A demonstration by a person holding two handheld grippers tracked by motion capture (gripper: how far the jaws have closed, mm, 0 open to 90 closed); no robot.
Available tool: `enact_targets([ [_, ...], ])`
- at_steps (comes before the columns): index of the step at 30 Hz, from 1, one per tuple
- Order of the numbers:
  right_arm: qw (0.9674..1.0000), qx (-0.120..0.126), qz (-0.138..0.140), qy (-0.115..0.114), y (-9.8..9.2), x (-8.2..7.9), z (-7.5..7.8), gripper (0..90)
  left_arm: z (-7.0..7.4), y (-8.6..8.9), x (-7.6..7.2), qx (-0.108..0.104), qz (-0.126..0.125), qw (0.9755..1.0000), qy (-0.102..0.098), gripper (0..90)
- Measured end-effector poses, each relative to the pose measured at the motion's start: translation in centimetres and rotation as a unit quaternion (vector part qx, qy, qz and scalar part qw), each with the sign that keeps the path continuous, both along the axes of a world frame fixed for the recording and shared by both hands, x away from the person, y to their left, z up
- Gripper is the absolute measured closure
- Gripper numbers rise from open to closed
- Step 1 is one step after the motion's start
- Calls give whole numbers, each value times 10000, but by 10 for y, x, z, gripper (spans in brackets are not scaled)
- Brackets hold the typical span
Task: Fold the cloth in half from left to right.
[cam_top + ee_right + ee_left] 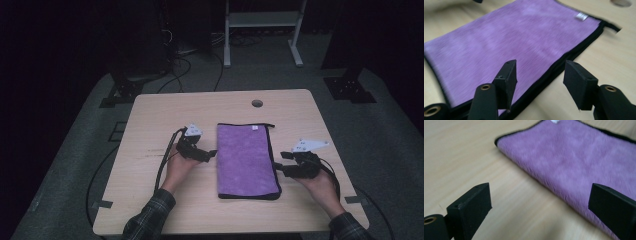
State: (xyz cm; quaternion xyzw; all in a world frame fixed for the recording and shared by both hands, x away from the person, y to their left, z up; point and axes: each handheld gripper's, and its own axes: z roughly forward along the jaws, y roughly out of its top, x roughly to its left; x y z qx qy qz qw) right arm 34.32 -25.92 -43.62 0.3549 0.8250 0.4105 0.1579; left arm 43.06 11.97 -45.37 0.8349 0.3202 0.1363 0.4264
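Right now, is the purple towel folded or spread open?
Folded: the purple towel lies flat with stacked black-trimmed layers along one edge.

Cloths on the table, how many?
1. A purple cloth with black edging lies flat mid-table, between the left gripper and the right gripper. It looks folded, so whether another lies within it I cannot tell.

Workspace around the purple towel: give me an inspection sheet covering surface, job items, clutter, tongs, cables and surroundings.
Surface: wooden table, round hole near far edge.
Job's things: folded purple towel, black-edged, lying flat mid-table.
Clutter: nothing seen.
Grippers: left tongs open beside the towel's left edge; right tongs open at its right edge, nothing between them.
Cables: one black cable trails from the left tongs.
Surroundings: dark room, grey floor, white frame behind.
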Motion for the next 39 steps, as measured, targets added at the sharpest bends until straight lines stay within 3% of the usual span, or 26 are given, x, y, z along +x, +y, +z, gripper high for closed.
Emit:
enact_targets([
  [3, 10000, 27, -74, -37, 3, 17, 3, 416, 4, -3, 7, -160, -74, 9998, 18, 87],
  [11, 9996, 107, -260, 7, 10, 72, 7, 389, 4, -12, 32, -159, -130, 9998, 43, 195],
  [13, 9995, 37, -302, 14, 12, 85, 6, 377, 3, -13, 38, -176, -83, 9998, -45, 233],
  [21, 9988, 0, -486, 43, 15, 127, 0, 362, -4, -16, 70, -27, 144, 9999, 64, 259],
  [27, 9977, 30, -656, -189, 14, 143, -9, 384, -5, -23, 88, 41, 178, 9998, 101, 260],
  [37, 9962, 26, -873, 28, 15, 159, -37, 383, -15, -36, 100, 85, 100, 9997, 216, 278],
  [39, 9962, -40, -846, 207, 17, 164, -38, 376, -18, -37, 102, 141, 90, 9995, 274, 295],
])
